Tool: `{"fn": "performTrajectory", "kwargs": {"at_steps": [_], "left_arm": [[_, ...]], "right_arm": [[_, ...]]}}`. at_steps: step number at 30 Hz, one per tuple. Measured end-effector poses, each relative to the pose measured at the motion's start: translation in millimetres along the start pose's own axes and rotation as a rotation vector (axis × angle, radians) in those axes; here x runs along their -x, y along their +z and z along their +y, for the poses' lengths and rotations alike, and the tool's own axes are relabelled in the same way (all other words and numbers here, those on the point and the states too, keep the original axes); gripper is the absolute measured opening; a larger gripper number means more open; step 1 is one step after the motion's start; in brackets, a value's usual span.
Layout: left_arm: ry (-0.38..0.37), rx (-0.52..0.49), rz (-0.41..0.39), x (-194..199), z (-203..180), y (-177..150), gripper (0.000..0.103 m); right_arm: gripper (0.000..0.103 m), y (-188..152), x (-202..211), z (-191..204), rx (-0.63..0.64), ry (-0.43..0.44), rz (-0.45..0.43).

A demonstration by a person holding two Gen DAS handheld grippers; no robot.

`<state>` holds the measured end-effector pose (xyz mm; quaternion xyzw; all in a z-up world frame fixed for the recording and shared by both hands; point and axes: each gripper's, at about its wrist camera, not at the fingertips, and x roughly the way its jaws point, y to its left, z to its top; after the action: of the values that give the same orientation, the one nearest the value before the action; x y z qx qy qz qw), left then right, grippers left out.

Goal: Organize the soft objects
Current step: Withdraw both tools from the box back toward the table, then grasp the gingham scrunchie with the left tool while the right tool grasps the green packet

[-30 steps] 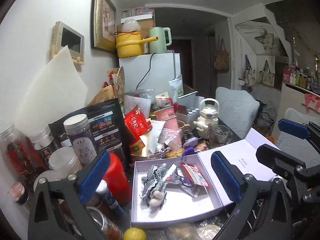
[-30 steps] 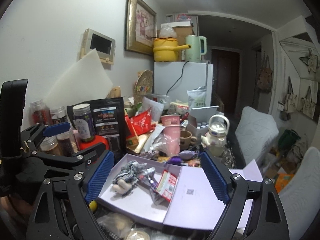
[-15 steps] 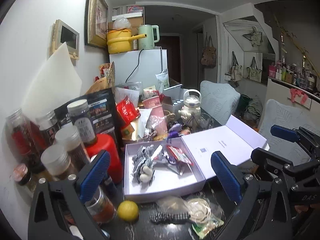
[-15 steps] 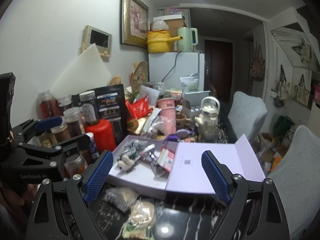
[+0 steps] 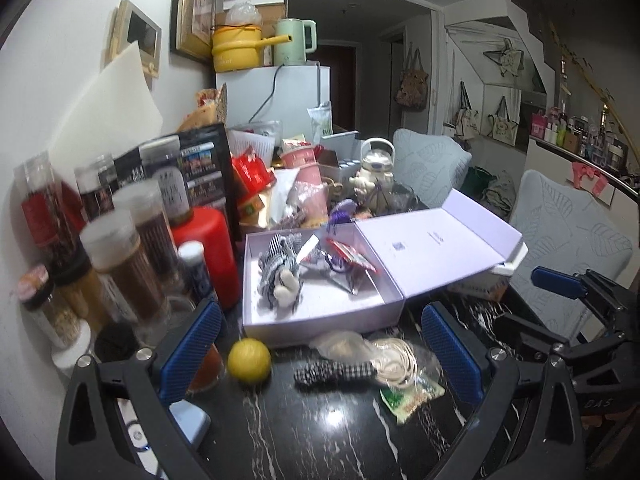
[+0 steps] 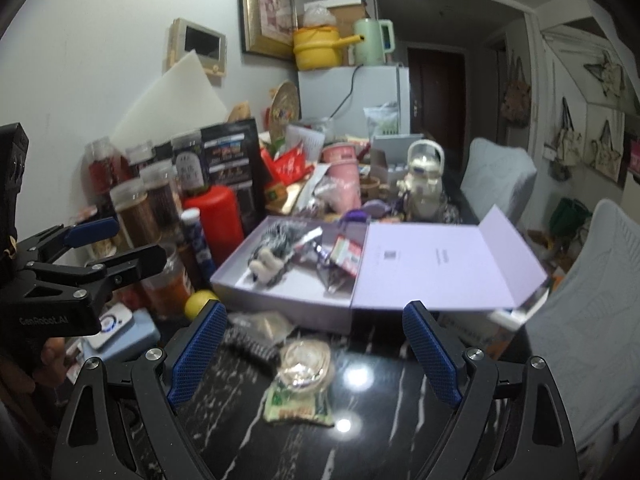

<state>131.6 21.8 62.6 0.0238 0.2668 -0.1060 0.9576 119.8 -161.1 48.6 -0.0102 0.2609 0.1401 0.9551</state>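
Both grippers were held low over a black marble-patterned tabletop (image 5: 304, 432), each with its blue-padded jaws spread wide apart and nothing gripped between them. The left gripper (image 5: 320, 356) was seen from its own camera, with the right gripper (image 6: 316, 354) shown likewise from its own.

Ahead of the left jaws, an open pale lilac cardboard box (image 5: 320, 312) was set on the table, its hinged lid (image 5: 436, 240) laid back toward the right finger's side. Inside the box, a black-and-white checked soft toy with a cream paw (image 5: 280, 272) was lying toward the left finger's side, beside a red-and-white foil packet (image 5: 352, 258).

Between the left jaws and just short of the box, a black-and-white gingham fabric strip (image 5: 334, 373) was stretched flat on the tabletop. It was touched at its right end by a clear plastic bag holding a coil of cream cord (image 5: 396, 364), under which a green-and-white sachet (image 5: 412, 394) was lying. A small yellow round fruit (image 5: 249, 360) was resting near the left finger, close against the box's front wall.

From the right wrist the same bagged coil (image 6: 306, 362) and sachet (image 6: 300, 404) were shown between the jaws, with the gingham strip (image 6: 248, 346), blurred, just inside the left finger. A red plastic canister (image 5: 208, 248) and a row of clear spice jars with white lids (image 5: 116, 264) were crowded beyond the left finger of the left gripper.
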Motion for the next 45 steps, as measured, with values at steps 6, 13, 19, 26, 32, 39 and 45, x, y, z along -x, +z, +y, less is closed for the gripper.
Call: {"fn": "performTrajectory", "kwargs": {"at_steps": [6,13,19,26,32,39,45], "left_arm": [[-0.048,0.015,0.059,-5.6,-1.1,-23.7,0.102],[-0.063,0.021,0.155,-21.5,-0.6,-52.3,0.102],[-0.072,0.033,0.219,-34.4,-1.4,-79.3,0.102],[-0.030,0.066,0.276,-50.6,6.2,-102.6,0.102],[-0.018,0.101,0.318,-62.7,16.1,-114.2,0.102],[-0.017,0.137,0.339,-73.0,27.0,-116.5,0.102],[-0.023,0.149,0.338,-77.0,29.8,-114.4,0.102]], "right_arm": [[0.091,-25.3,-7.5,5.6,-0.014,0.013,0.044],[0.091,-59.0,-22.8,11.1,-0.011,0.036,0.140],[0.091,-84.7,-41.7,7.1,-0.046,0.039,0.222],[0.091,-100.4,-66.3,7.9,-0.040,0.046,0.298],[0.091,-106.4,-95.4,10.3,-0.033,0.044,0.367],[0.102,-105.0,-121.0,10.1,-0.039,0.056,0.410],[0.102,-105.1,-137.5,13.7,-0.007,0.034,0.447]]}}
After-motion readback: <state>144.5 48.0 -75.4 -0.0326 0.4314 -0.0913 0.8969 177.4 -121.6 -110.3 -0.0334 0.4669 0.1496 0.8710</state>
